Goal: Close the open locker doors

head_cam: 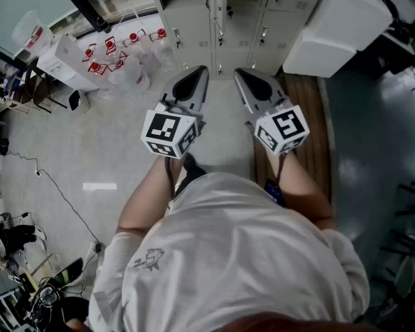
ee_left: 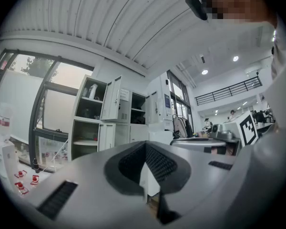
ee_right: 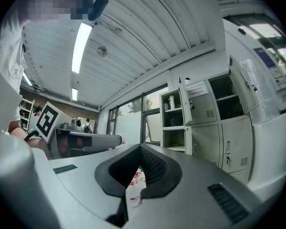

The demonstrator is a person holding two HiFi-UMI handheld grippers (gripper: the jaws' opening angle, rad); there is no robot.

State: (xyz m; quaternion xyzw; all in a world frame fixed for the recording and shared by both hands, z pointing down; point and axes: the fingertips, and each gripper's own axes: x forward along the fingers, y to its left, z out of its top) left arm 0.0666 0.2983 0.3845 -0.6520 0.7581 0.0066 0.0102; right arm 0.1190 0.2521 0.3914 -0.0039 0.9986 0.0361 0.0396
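Observation:
A bank of grey lockers (head_cam: 263,19) stands ahead of me. In the left gripper view, an upper door (ee_left: 113,98) and a lower door (ee_left: 106,136) hang open beside bare shelves, and a further compartment (ee_left: 137,109) is open too. The right gripper view shows the same open upper door (ee_right: 185,101) next to the open compartments (ee_right: 173,123). Held side by side at waist height and well short of the lockers, my left gripper (head_cam: 199,71) (ee_left: 145,144) and right gripper (head_cam: 241,73) (ee_right: 140,149) both point at them. Both are shut and hold nothing.
Several red-capped water bottles (head_cam: 111,54) stand on the floor at the left by the window. A large white cabinet (head_cam: 339,26) is at the right, with a wooden bench (head_cam: 308,109) under it. Cables and clutter (head_cam: 28,254) lie at the far left.

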